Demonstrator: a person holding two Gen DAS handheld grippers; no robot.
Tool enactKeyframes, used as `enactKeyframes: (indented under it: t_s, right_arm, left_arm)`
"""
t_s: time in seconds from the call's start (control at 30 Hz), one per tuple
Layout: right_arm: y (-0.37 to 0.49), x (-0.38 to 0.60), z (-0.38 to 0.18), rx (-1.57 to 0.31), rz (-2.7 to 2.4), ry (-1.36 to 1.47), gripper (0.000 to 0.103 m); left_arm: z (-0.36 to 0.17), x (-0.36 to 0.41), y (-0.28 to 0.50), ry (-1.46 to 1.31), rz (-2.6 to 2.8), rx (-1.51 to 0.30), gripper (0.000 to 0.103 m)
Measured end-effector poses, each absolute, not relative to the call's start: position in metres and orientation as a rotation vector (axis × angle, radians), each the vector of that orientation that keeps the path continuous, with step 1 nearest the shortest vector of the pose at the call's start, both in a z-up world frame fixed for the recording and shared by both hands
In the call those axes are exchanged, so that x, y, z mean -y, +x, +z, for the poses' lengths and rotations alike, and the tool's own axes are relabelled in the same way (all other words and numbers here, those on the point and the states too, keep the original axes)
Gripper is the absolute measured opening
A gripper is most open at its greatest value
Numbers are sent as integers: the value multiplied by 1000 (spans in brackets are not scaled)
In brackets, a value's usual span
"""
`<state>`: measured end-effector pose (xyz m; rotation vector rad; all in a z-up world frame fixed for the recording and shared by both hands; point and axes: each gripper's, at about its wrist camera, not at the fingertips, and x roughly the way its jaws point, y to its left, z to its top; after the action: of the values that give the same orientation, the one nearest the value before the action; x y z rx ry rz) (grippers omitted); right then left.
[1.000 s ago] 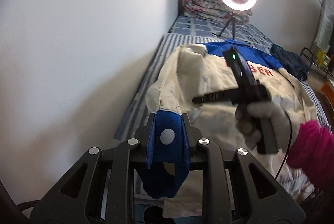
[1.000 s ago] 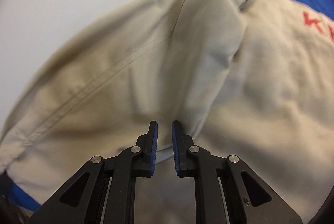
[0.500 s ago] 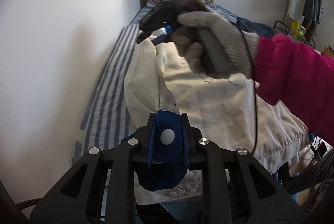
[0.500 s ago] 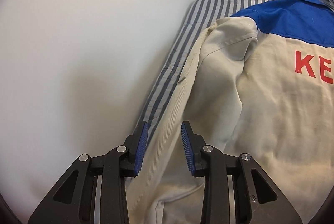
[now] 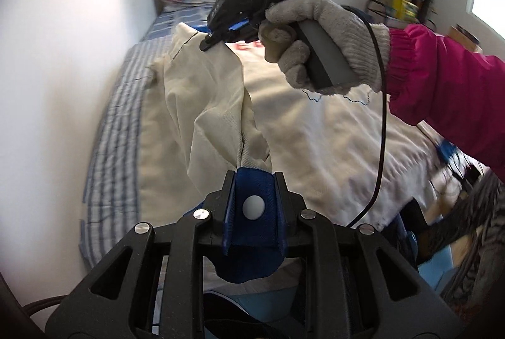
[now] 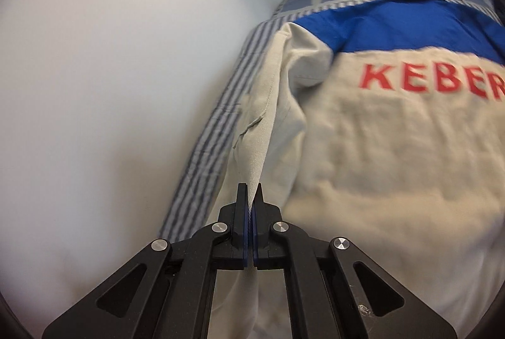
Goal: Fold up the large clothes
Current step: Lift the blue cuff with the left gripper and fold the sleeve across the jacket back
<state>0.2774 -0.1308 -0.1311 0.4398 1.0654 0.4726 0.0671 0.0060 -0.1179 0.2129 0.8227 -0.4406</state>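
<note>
Along the left edge of the bed with the blue-and-white striped sheet (image 6: 217, 133), against the wall, lies the task's thing: a large cream cotton work jacket with a blue yoke and red lettering across its back (image 6: 394, 155), spread back-up over most of the mattress.

The left gripper (image 5: 254, 181) has its fingers closed narrow on the blue sleeve cuff with a white snap button (image 5: 252, 206), and the sleeve runs from there up toward the shoulder.

Further right in that view, the right gripper (image 6: 251, 196), carried by a hand in a grey knit glove (image 5: 315, 35), has just closed its fingers tight on a ridge of cream cloth at the sleeve's upper seam, near the shoulder.

I judge the jacket soft and limp but fairly thick, a light load that sags between holds. Seams, cuff and hem give the firmest purchase; flat single-layer cloth would slip out. Two holds along the sleeve should carry it across cleanly.
</note>
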Motion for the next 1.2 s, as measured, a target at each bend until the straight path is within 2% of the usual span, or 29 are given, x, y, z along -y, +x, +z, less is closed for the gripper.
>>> enactKeyframes:
  t_s: [0.1, 0.2, 0.33, 0.47, 0.6, 0.8, 0.87, 0.9, 0.93, 1.0, 1.2]
  right_arm:
    - [263, 149, -152, -1112, 420, 446, 1]
    - [246, 157, -179, -1185, 397, 420, 1]
    - [235, 154, -199, -1261, 367, 340, 1]
    - [232, 140, -193, -1278, 369, 208, 3]
    - [227, 131, -169, -1232, 360, 89, 3]
    - [232, 122, -136, -1134, 442, 53, 3]
    - [232, 109, -129, -1116, 482, 24, 8]
    - [234, 102, -128, -1109, 497, 3, 18]
    - [236, 96, -131, -1100, 508, -16, 32]
    - [243, 73, -124, -1083, 539, -58, 41]
    - [271, 20, -128, -1095, 560, -134, 41]
  left_arm:
    - [-123, 4, 60, 214, -480, -846, 26]
    - [-126, 3, 57, 161, -532, -891, 39]
    - [-121, -13, 52, 9, -553, -904, 49]
    - [-120, -52, 51, -145, -455, -886, 51]
    - [-140, -80, 57, -263, -356, -942, 51]
    - [-171, -77, 69, -318, -337, -1058, 51]
    - [-182, -73, 70, -323, -340, -1087, 51]
    - [-185, -71, 71, -330, -346, -1099, 51]
    - [-189, -70, 71, -336, -348, -1109, 51]
    - [-195, -70, 71, -344, -346, -1123, 51]
    - [-207, -77, 69, -380, -343, -1156, 51]
